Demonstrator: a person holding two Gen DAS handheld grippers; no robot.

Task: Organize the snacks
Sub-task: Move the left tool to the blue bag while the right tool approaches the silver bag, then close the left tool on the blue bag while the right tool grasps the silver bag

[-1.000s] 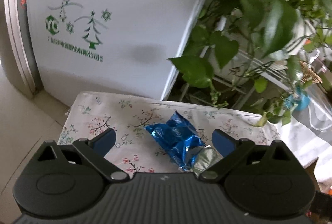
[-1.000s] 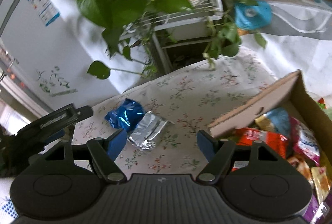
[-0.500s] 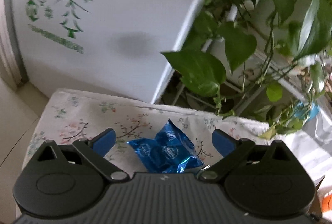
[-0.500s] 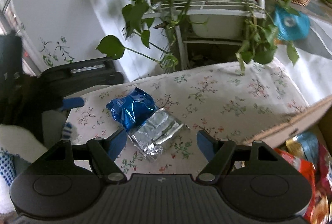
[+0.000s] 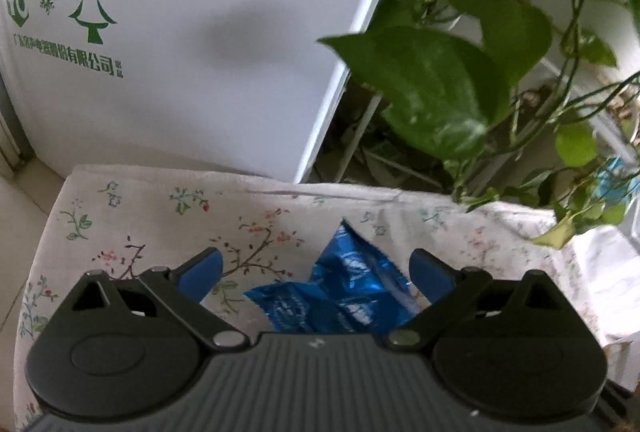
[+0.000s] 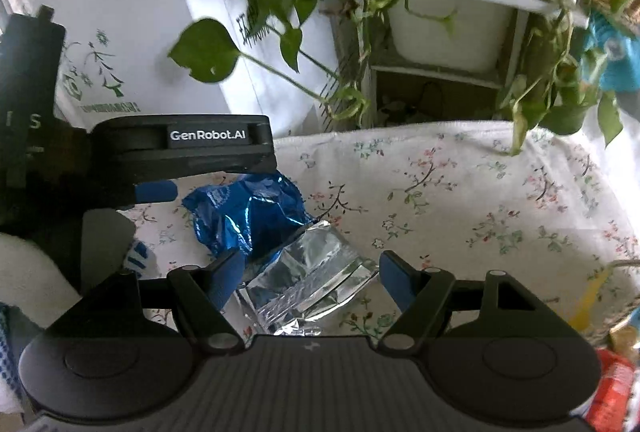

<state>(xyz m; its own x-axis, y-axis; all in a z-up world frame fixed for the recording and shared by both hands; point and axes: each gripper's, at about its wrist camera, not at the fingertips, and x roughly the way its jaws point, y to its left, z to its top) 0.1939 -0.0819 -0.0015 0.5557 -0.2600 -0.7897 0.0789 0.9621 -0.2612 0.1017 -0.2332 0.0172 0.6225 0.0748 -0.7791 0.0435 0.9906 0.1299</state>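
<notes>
A crumpled blue foil snack bag (image 5: 340,292) lies on the floral tablecloth (image 5: 160,216). My left gripper (image 5: 316,268) is open, its jaws straddling the bag's near part. In the right wrist view the blue bag (image 6: 248,211) touches a silver foil packet (image 6: 308,280). My right gripper (image 6: 312,272) is open, with the silver packet between its jaws. The left gripper (image 6: 160,187) shows there from the side, low over the blue bag's left end.
A white fridge with green tree print (image 5: 160,31) stands behind the table. A leafy plant (image 5: 432,79) on a white rack (image 6: 440,15) hangs over the far edge. Red snack packs (image 6: 612,384) show at the lower right.
Both grippers have moved forward and down toward the packets. The left one now straddles the blue bag; the right one has swung left onto the silver packet, away from the cardboard box.
</notes>
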